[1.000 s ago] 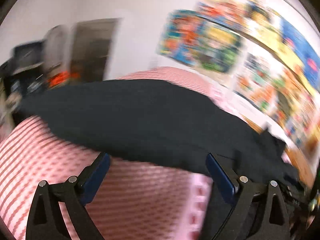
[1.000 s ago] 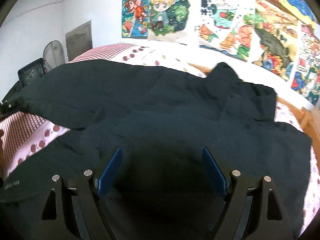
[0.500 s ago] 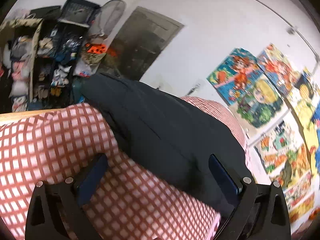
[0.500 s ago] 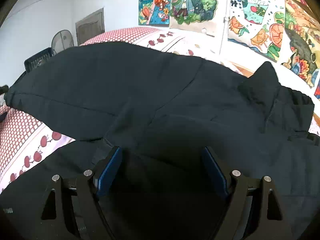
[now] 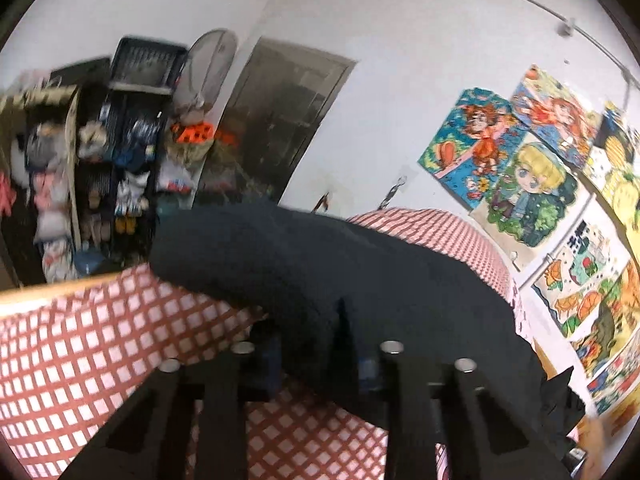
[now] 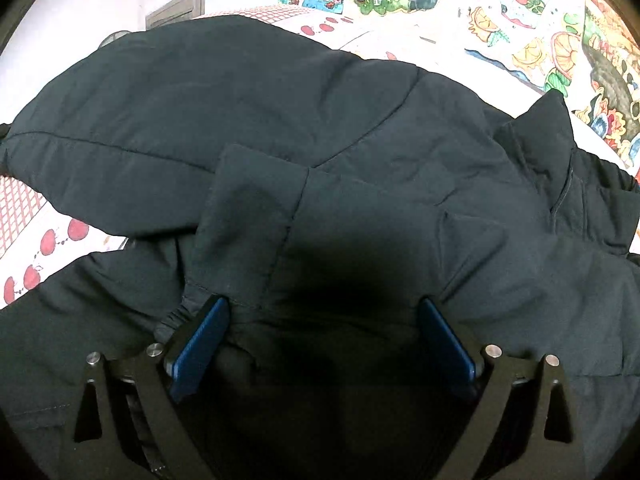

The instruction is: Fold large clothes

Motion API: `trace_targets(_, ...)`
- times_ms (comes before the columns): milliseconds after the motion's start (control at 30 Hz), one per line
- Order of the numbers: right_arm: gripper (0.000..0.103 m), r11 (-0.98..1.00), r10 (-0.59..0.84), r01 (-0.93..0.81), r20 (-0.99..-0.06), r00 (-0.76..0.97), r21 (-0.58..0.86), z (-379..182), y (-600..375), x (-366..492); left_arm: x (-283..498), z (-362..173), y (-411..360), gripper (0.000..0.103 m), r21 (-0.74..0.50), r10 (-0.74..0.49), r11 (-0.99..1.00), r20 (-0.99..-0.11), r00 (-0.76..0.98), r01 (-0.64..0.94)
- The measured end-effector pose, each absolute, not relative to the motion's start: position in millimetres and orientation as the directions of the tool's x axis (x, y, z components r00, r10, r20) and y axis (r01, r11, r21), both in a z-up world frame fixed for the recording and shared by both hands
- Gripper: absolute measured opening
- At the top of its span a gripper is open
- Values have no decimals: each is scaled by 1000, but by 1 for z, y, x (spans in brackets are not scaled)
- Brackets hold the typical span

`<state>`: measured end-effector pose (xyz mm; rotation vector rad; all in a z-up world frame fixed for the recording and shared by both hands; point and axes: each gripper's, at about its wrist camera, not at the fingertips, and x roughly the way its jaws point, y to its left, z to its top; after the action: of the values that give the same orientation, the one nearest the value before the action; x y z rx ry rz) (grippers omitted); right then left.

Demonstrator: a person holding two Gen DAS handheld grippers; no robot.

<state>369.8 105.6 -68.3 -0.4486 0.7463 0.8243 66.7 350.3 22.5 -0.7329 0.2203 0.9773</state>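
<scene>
Two grippers at work on one dark padded jacket [image 6: 320, 128], which lies spread across the bed [image 5: 72, 352]; its body covers most of the mattress, one sleeve [image 5: 256, 256] runs out toward the bed's foot end, over the red-checked sheet.

Handling, as judged: thick, puffy, soft; smooth shell fabric, probably slippery; bulky enough to spring back from a fold; heavy for a single pinch. Best hold is at a hem, cuff or seam, where layers bunch and the pads can bite; a pinch on flat padding would likely slide off.

Left gripper [image 5: 316, 356]: jaws have just been closing; they now stand nearly together, clamped on a ridge of the sleeve's near edge, cloth pinched up between the pads; it points somewhat downward across the bed toward the cluttered shelves [image 5: 120, 152].

Right gripper [image 6: 320, 336]: jaws have just been opening; blue pads [image 6: 198, 344] wide apart, set down on the jacket's middle near a seamed panel; fabric lies between them but is not pinched; it is tilted steeply down at the bed.

Wall posters [image 6: 536, 40] run along the bed's far side.
</scene>
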Motion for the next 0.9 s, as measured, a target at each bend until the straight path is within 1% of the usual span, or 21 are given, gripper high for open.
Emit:
trace_targets(33,94,609,495,-790,-744,449,-71,-65,104,370,67,28,349,15,-457,680,357,-470,562,-815)
trace_targets(133,94,617,511,-786,-742,435,-37,-52,92,371,68,46,337,10,-433,699,416,-410,585,-800)
trace_targets(200,94,625,514,-780,-741,431,-19,-44,81,370,68,57,327,9,-416,708,453,-369,602,-788)
trace_targets(300,94,645,513,-764,-736,442,-10,-30,59,370,74,80,302,8,-367,711,545,-275,647,-754)
trace_targets(433,94,688,492,-726,-726,480,-13,-12,23,376,87,112,263,8,-306,650,682,-163,742,-665)
trace_targets(533,94,730,454,-683,-720,524,-36,-1,-4,384,105,133,234,8,-251,572,775,-114,812,-581)
trace_targets(633,94,766,425,-641,-710,562,-49,6,-35,389,127,147,199,8,-182,468,859,-98,878,-478)
trace_targets(767,94,804,386,-592,-712,587,-52,10,-70,394,161,152,153,8,-101,334,932,-132,933,-347)
trace_targets(867,94,824,365,-564,-712,600,-53,10,-93,398,190,147,116,8,-23,237,969,-190,953,-246)
trace_targets(900,94,832,355,-553,-712,606,-56,10,-102,398,202,142,102,8,7,197,980,-227,954,-200)
